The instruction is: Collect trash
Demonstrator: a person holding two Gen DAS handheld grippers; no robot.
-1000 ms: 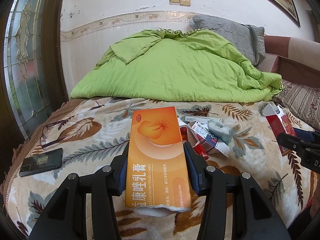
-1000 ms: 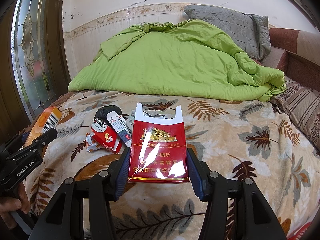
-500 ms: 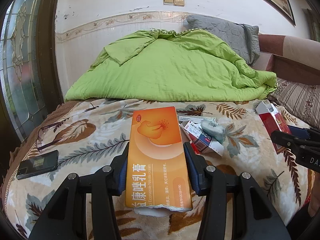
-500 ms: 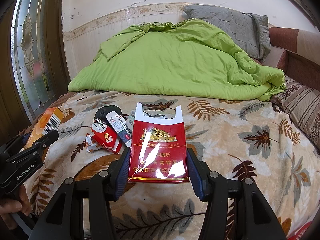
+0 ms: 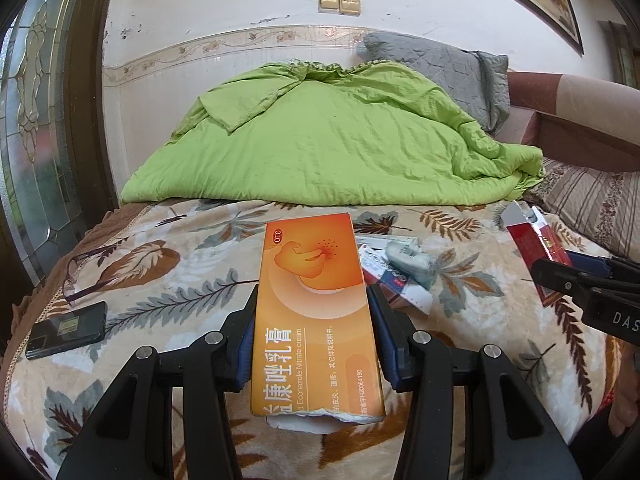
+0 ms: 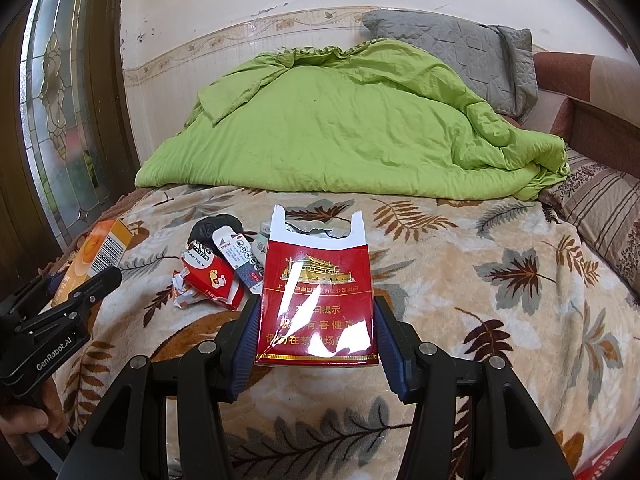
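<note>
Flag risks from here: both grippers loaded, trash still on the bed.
1. Both grippers are full: left gripper shut on the orange box, right gripper on the red pack. The pile must wait for a drop-off.
2. The red pack's top is torn open; tilting may spill whatever is inside.
3. The phone and glasses lie on the same blanket and could be mistaken for trash.
</note>
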